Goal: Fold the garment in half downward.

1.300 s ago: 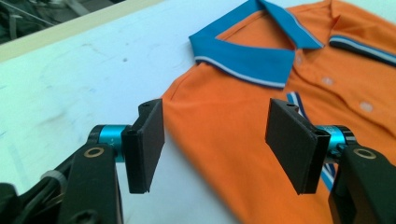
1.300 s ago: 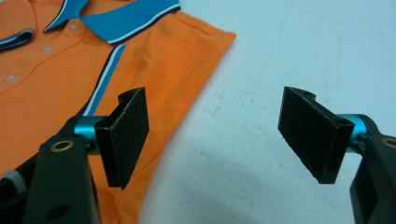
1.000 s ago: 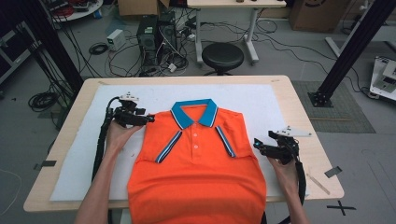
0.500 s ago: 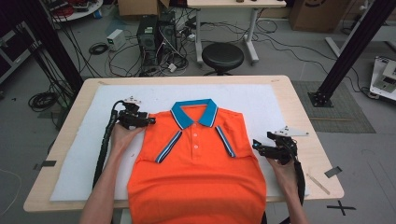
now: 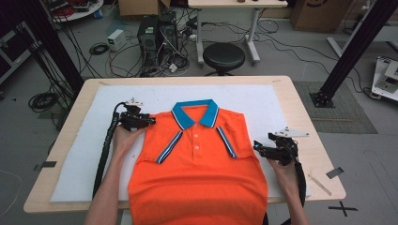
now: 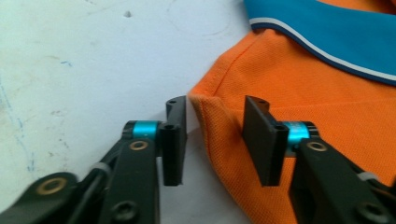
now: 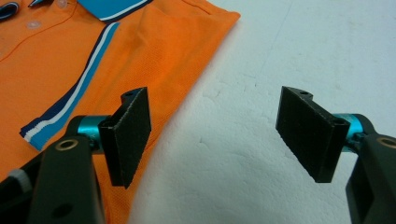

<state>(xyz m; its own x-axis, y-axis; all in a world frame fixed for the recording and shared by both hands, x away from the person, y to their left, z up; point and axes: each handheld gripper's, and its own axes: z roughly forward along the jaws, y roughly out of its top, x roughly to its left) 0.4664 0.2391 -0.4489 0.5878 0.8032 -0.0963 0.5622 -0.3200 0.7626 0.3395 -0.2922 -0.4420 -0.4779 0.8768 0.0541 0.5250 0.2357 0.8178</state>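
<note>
High view looks down; gripper views sit close, sharing the shirt.

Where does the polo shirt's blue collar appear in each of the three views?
High view: blue collar just above centre, at the top of the orange polo shirt.
Left gripper view: along the upper right edge.
Right gripper view: top edge, left of centre.
Shared landmark: the collar's white stripe.

Left claw low, jaws just closing, gap remaining; right claw held level, jaws spread wide; forearms extended forward.
</note>
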